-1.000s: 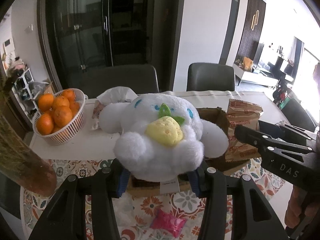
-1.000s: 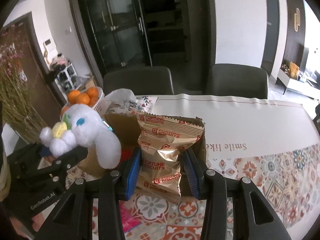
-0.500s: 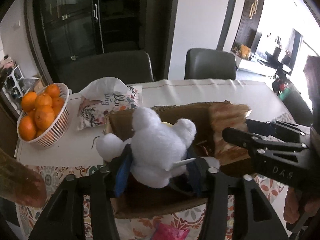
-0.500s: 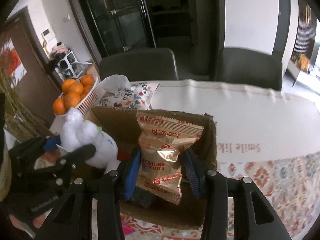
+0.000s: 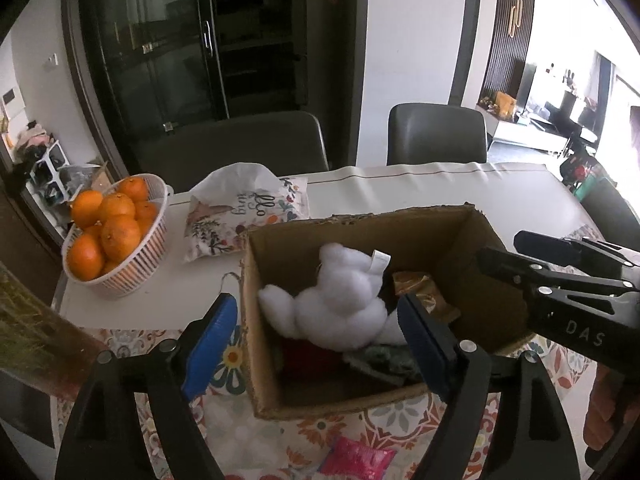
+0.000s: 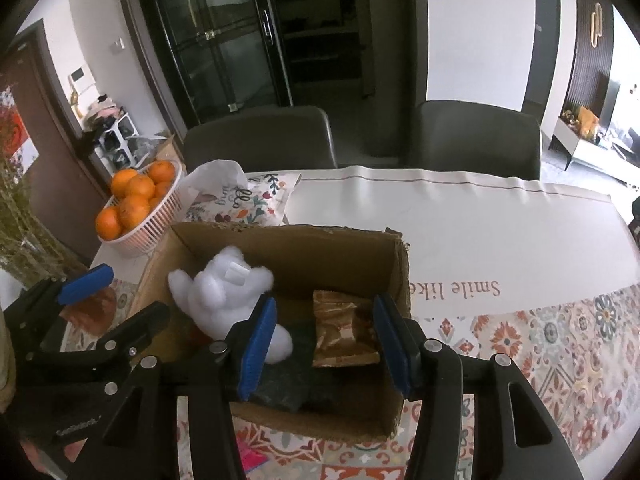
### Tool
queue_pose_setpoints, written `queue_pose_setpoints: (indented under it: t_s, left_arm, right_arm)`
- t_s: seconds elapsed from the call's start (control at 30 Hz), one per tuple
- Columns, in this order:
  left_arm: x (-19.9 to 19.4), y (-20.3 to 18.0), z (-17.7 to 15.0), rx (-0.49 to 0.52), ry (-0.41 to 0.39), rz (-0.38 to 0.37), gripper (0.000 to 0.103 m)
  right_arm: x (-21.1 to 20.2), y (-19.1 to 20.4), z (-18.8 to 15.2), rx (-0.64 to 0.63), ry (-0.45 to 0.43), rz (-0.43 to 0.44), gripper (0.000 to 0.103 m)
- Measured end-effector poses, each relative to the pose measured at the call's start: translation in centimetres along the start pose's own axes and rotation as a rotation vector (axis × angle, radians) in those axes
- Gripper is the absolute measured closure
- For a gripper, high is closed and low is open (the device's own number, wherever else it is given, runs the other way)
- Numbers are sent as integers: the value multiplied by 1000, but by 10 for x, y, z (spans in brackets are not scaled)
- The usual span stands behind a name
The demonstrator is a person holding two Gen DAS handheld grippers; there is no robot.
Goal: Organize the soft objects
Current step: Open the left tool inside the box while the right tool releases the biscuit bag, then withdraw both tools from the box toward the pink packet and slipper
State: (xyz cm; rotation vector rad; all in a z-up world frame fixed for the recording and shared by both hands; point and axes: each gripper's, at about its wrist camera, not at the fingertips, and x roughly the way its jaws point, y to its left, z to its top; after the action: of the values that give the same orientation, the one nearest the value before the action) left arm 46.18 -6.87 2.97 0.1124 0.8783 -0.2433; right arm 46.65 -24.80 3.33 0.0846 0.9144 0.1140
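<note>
An open cardboard box [image 5: 436,224] [image 6: 304,240] stands on the table. A white plush toy [image 5: 336,304] [image 6: 224,288] lies face down inside it on the left. A gold biscuit packet [image 5: 420,294] [image 6: 344,328] lies inside on the right, on darker items. My left gripper [image 5: 316,344] is open and empty above the box's near left side. My right gripper [image 6: 324,344] is open and empty above the box's near right side. Each gripper shows in the other's view, the right one [image 5: 568,292] and the left one [image 6: 92,312].
A white basket of oranges [image 5: 108,236] [image 6: 136,204] and a floral pouch [image 5: 244,208] [image 6: 244,200] sit behind the box on the left. A pink packet [image 5: 356,460] lies on the patterned cloth in front. Two dark chairs [image 6: 472,136] stand behind the table.
Both grippers opened and let go: the plush toy and the biscuit packet dropped into the box. Both grippers have risen and now look down into it.
</note>
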Motion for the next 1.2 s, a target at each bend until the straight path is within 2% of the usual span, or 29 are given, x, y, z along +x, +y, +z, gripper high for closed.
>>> queue_pose_setpoints:
  t_s: [0.2, 0.53, 0.7, 0.9, 1.1, 1.2]
  left_arm:
    - [-29, -1, -16, 19, -33, 12, 18]
    - [-77, -1, -46, 47, -84, 38, 16]
    - [-100, -1, -63, 54, -100, 44, 13]
    - [-122, -6, -88, 63, -117, 51, 12]
    - [-140, -10, -112, 43, -132, 67, 10]
    - [-147, -13, -125, 27, -138, 59, 8]
  right_arm:
    - [-25, 6, -15, 8, -25, -36, 51]
    - [-77, 31, -45, -51, -93, -99, 50]
    - [-98, 40, -61, -61, -117, -104, 45]
    - [-119, 48, -86, -93, -131, -103, 45]
    - [-137, 53, -114, -109, -144, -129, 45]
    - [-143, 53, -125, -105, -144, -122, 41]
